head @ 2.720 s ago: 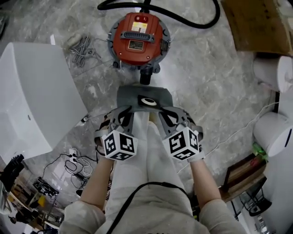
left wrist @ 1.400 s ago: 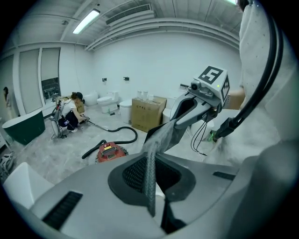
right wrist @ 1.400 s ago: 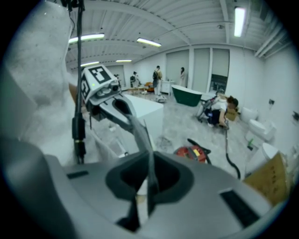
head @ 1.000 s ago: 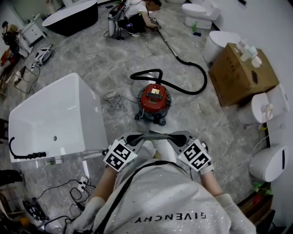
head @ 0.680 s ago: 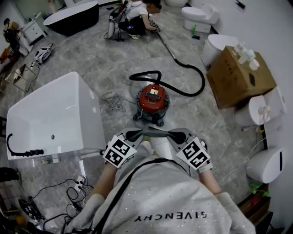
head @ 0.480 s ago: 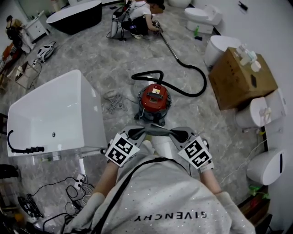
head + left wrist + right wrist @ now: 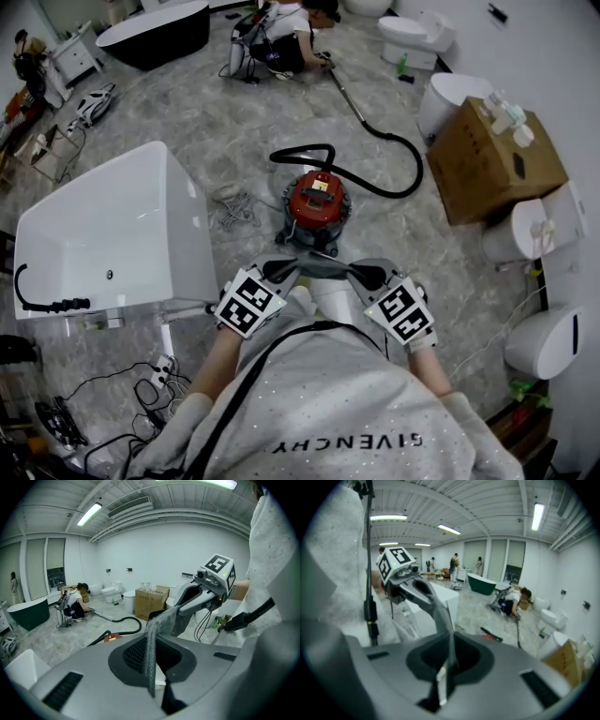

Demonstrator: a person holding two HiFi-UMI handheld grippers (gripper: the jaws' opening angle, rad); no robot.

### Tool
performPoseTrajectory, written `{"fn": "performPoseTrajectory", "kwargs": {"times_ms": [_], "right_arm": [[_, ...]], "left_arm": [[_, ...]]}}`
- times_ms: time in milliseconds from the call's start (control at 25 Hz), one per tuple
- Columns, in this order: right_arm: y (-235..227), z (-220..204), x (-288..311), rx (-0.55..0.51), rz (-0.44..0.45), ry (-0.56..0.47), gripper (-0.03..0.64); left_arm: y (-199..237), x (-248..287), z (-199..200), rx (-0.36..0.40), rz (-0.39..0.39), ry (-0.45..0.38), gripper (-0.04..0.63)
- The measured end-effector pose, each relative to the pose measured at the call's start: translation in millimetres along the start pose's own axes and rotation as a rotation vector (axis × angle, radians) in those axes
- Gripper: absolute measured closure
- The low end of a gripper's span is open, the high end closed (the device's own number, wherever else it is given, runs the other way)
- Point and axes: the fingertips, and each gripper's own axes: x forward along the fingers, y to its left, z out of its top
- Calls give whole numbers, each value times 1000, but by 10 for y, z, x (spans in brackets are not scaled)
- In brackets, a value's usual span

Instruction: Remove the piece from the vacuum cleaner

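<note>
A grey cloth piece [image 7: 323,266] hangs stretched between my two grippers, close to my body. My left gripper [image 7: 283,273] is shut on its left end and my right gripper [image 7: 362,275] is shut on its right end. The red round vacuum cleaner [image 7: 317,206] stands on the floor beyond them, apart from the piece. In the left gripper view the mesh cloth [image 7: 151,653] runs out of my left gripper [image 7: 153,679] to the right gripper [image 7: 199,597]. In the right gripper view a cloth strip [image 7: 443,618] leaves my right gripper [image 7: 443,679] toward the left gripper [image 7: 405,581].
A black hose [image 7: 394,155] loops from the vacuum across the marble floor. A white bathtub [image 7: 103,234] stands at the left, a cardboard box [image 7: 497,159] and white toilets [image 7: 548,337] at the right. Cables [image 7: 150,394] lie at the lower left. A person [image 7: 281,28] crouches far back.
In the oldest frame the piece was held low, right in front of the vacuum's port. Now it is raised near my body, far from the vacuum. Over the last second almost nothing moved.
</note>
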Motion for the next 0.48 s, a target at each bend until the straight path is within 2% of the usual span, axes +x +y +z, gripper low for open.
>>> {"fn": "performPoseTrajectory", "kwargs": {"times_ms": [480], "right_arm": [[84,-66,30,0,18,14,581]], "left_arm": [[-94,-42,-122,-18,-4,20,566]]}}
